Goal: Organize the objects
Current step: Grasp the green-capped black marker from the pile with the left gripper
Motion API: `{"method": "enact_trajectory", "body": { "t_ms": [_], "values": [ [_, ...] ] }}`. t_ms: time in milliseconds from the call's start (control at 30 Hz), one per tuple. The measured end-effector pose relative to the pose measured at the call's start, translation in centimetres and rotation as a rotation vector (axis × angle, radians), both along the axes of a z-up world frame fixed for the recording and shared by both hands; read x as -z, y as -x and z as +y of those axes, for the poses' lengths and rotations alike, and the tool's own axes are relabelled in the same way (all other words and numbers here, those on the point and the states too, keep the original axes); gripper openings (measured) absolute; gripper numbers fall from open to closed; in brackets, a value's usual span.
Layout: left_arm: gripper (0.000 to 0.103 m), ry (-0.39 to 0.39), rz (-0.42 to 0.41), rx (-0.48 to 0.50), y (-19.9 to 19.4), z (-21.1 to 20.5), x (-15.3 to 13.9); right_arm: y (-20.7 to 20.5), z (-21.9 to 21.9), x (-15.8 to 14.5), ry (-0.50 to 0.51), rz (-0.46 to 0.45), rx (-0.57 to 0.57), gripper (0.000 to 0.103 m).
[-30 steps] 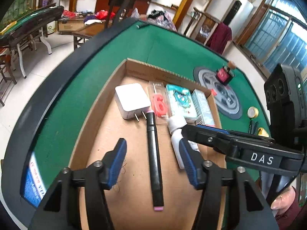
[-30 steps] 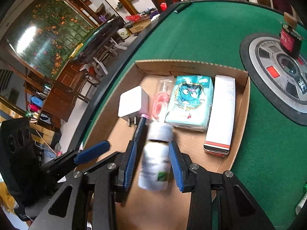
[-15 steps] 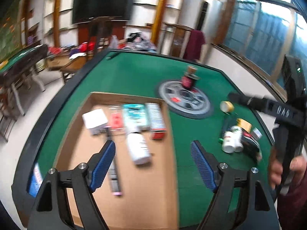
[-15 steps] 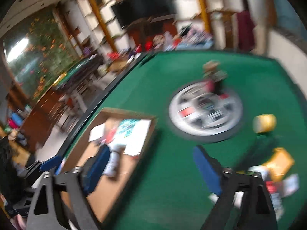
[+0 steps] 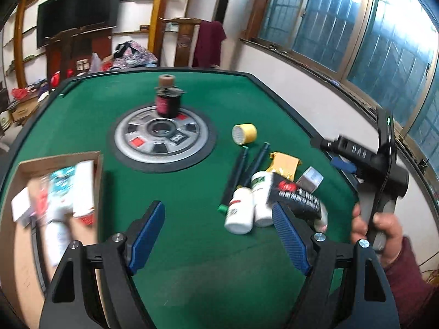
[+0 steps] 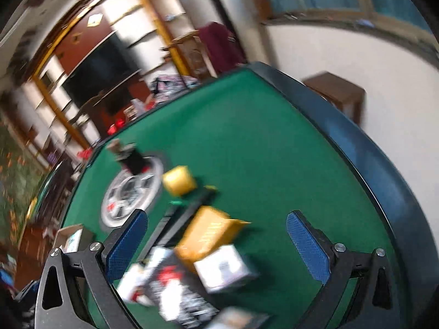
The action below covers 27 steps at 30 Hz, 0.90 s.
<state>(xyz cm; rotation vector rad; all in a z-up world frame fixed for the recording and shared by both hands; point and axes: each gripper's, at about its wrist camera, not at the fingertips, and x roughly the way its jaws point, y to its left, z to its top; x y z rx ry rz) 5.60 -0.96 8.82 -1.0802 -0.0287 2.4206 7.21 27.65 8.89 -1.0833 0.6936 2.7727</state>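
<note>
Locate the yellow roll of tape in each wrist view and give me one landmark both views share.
Left wrist: the yellow roll of tape lies on the green felt right of centre, just right of the round grey disc and beyond the two dark pens.
Right wrist: the roll, blurred, sits left of centre, above the orange packet.
Shared landmark: the grey disc, bearing the dark bottle.

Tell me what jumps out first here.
A jumbled pile of white plastic bottles, black marker pens and a yellow packet lies right of centre on the green felt table. The brown cardboard tray, already part filled, sits far left; both jaws are open.
</note>
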Motion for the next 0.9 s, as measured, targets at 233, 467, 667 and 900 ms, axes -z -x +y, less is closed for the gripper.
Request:
{"method": "enact_trajectory", "body": {
  "t_ms": [233,467,667,900],
  "values": [
    [0.08,0.058,-0.034,0.011,4.5,3.4,2.2,-0.5,3.4,3.4,0.111,-0.001,0.08,0.103],
    [0.079,0.077,-0.114,0.055,9.1,6.2,5.3,-0.2,4.1,4.2,0.183,-0.012,0.058,0.103],
    [0.077,0.201,-0.131,0.101,10.3,8.6,7.5,0.2,4.3,4.9,0.216,-0.016,0.055,0.103],
    [0.066,0.165,-0.142,0.12,10.5,8.0,7.6,0.3,3.9,5.2,0.233,-0.02,0.03,0.103]
  ]
}}
